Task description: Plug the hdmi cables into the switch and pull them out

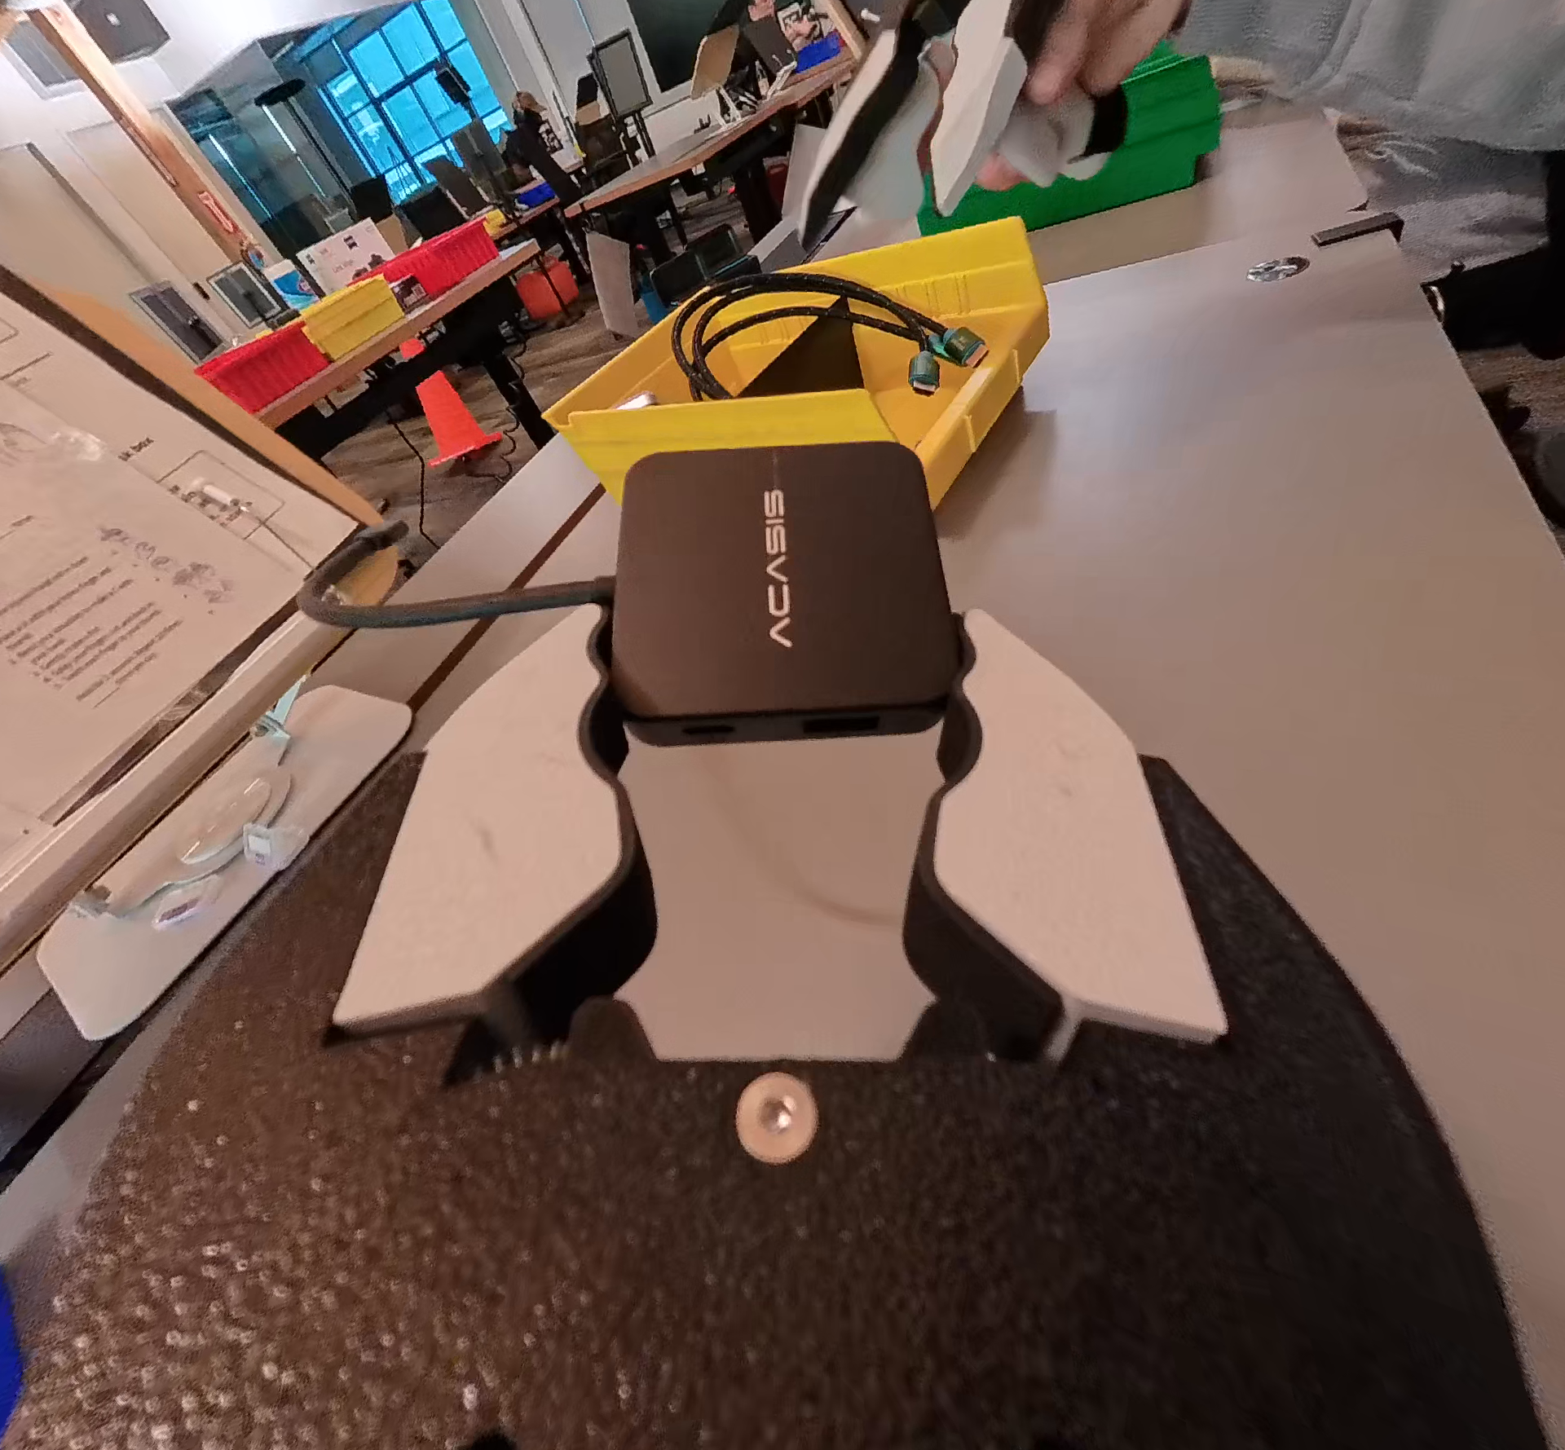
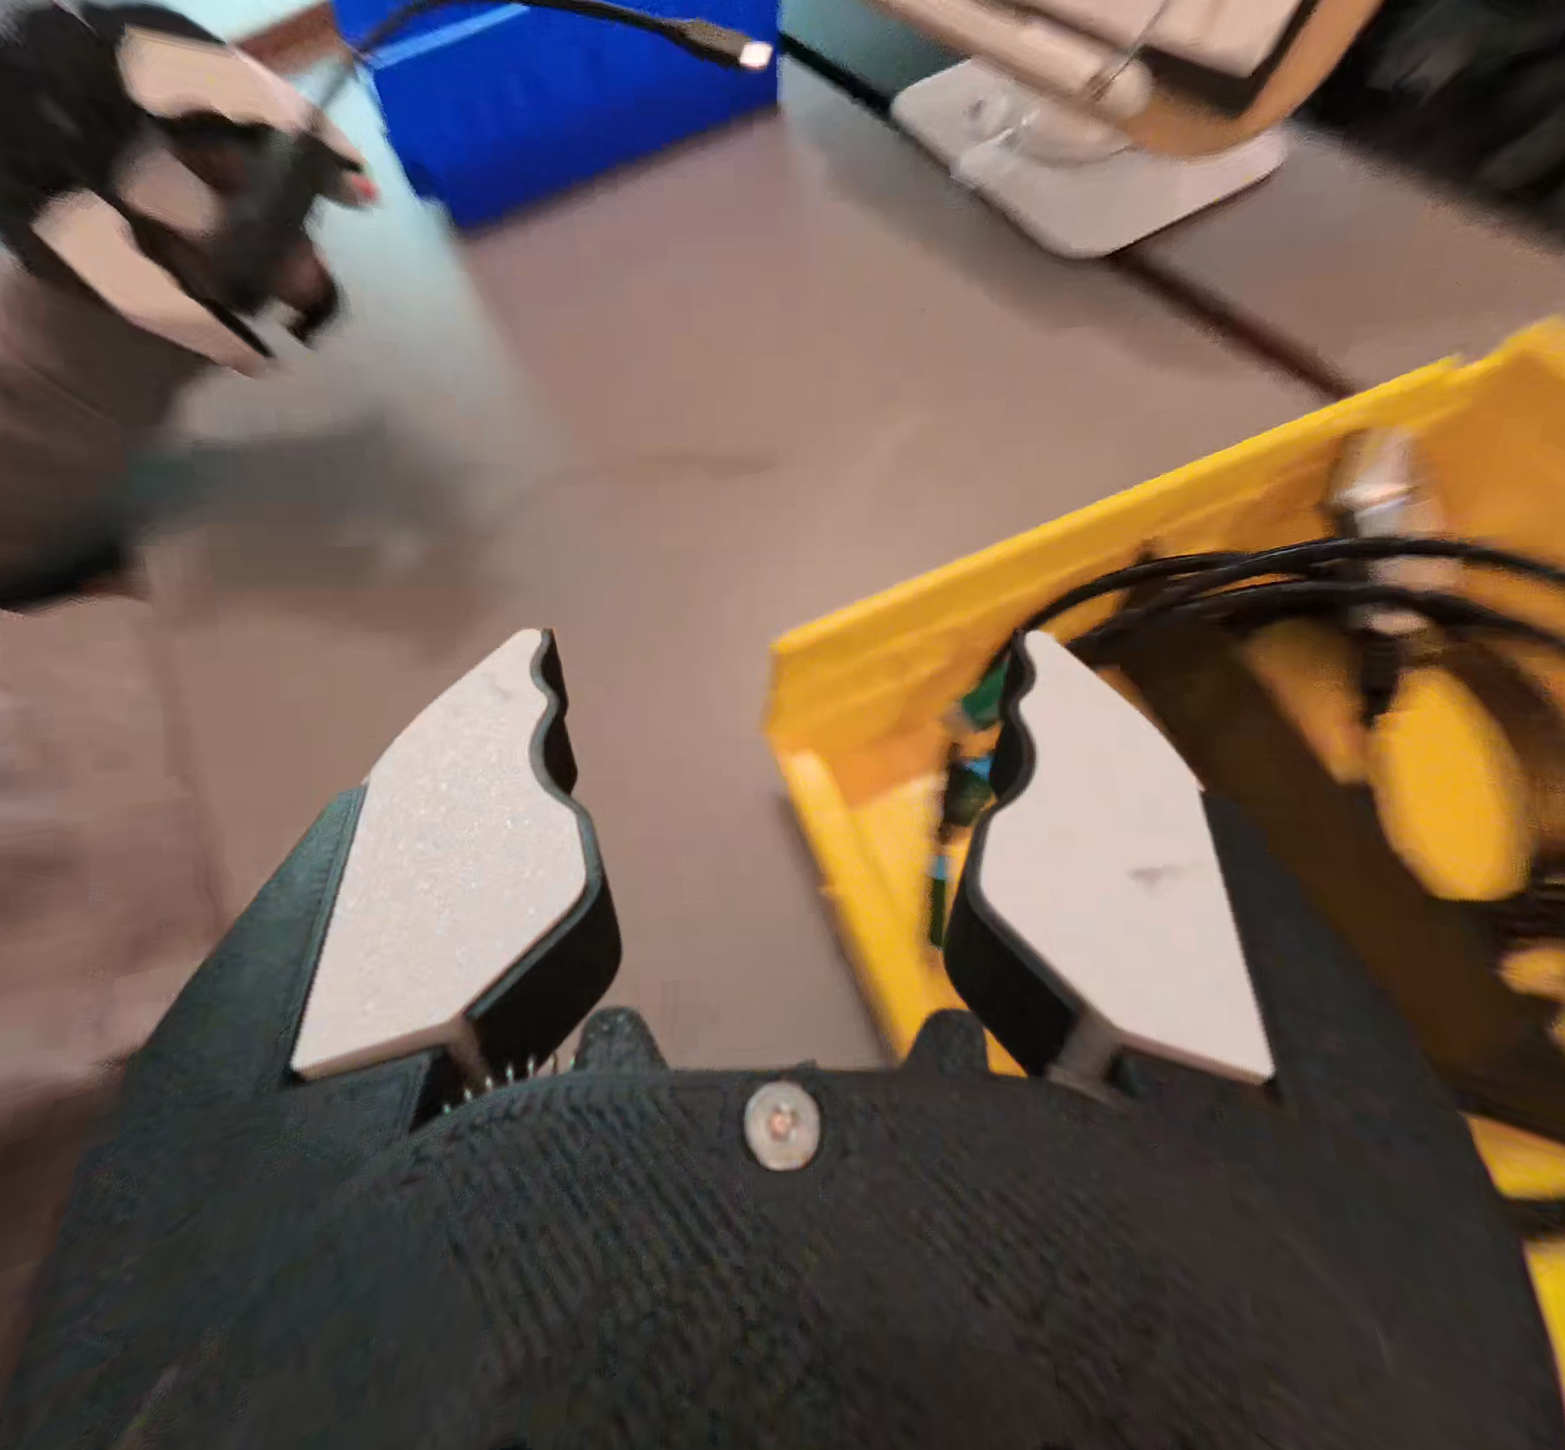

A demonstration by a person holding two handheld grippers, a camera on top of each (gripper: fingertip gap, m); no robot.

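Observation:
My left gripper (image 1: 783,647) is shut on a black square switch (image 1: 779,562) and holds it above the grey table (image 1: 1186,647), with ports on its near edge. The switch's own cable (image 1: 440,605) trails left; its plug end (image 2: 737,50) hangs free. Behind it a yellow bin (image 1: 974,427) holds coiled black HDMI cables (image 1: 762,308) with green plugs (image 1: 953,349). My right gripper (image 2: 786,643) is open and empty over the bin's (image 2: 889,647) near corner, next to the green plugs (image 2: 974,732). It also shows in the left wrist view (image 1: 906,131), held in a hand. The left gripper (image 2: 254,224) is blurred at far left.
A blue bin (image 2: 576,80) stands at the far side of the table. A green bin (image 1: 1126,156) sits behind the yellow one. A framed sheet on a white stand (image 2: 1092,164) stands at the table's edge (image 1: 127,562). Other tables with bins lie beyond.

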